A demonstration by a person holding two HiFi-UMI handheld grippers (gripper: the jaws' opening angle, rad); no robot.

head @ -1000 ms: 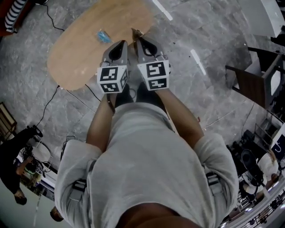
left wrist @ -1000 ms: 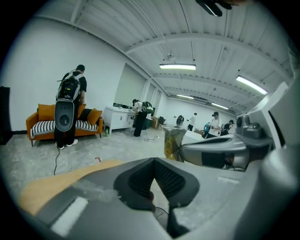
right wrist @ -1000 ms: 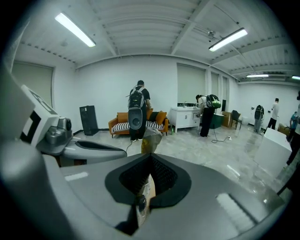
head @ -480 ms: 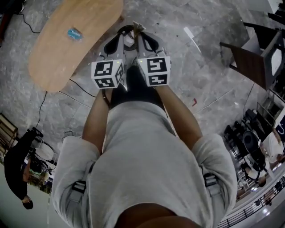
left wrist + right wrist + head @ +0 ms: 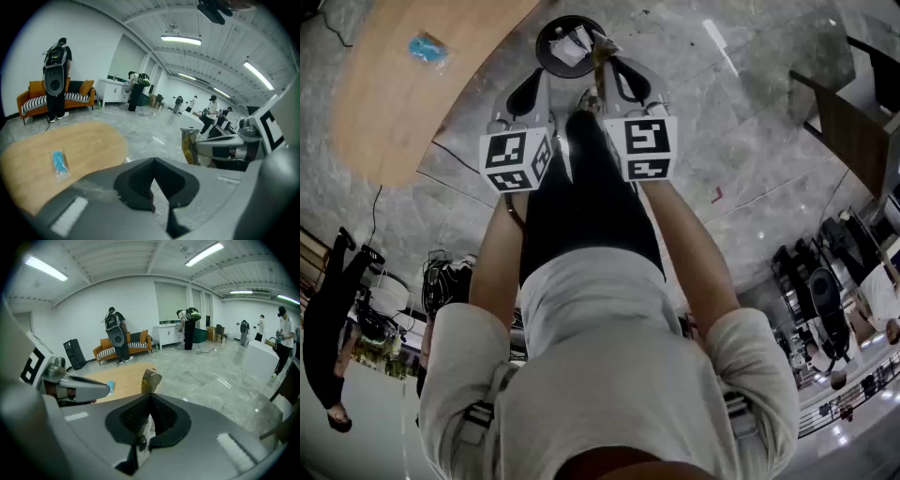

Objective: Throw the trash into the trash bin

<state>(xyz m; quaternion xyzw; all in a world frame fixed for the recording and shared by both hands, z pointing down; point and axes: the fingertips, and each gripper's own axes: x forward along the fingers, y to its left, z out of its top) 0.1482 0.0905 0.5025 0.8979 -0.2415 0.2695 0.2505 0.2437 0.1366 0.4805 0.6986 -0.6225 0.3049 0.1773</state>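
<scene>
**A:** Where was the trash, and how were your grippers set?

**B:** Your right gripper point(image 5: 603, 67) was clenched on a crumpled wrapper point(image 5: 601, 47), which sat at the edge of the round black trash bin point(image 5: 546, 58). Your left gripper point(image 5: 544, 77) was closed and empty.

**A:** How could you drop it well?

**B:** You probably needed the wrapper squarely over the bin's mouth before letting go.

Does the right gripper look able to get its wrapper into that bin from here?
Probably yes: the right gripper, shut on the wrapper, hangs at the trash bin's open rim, with nothing between them.
</scene>
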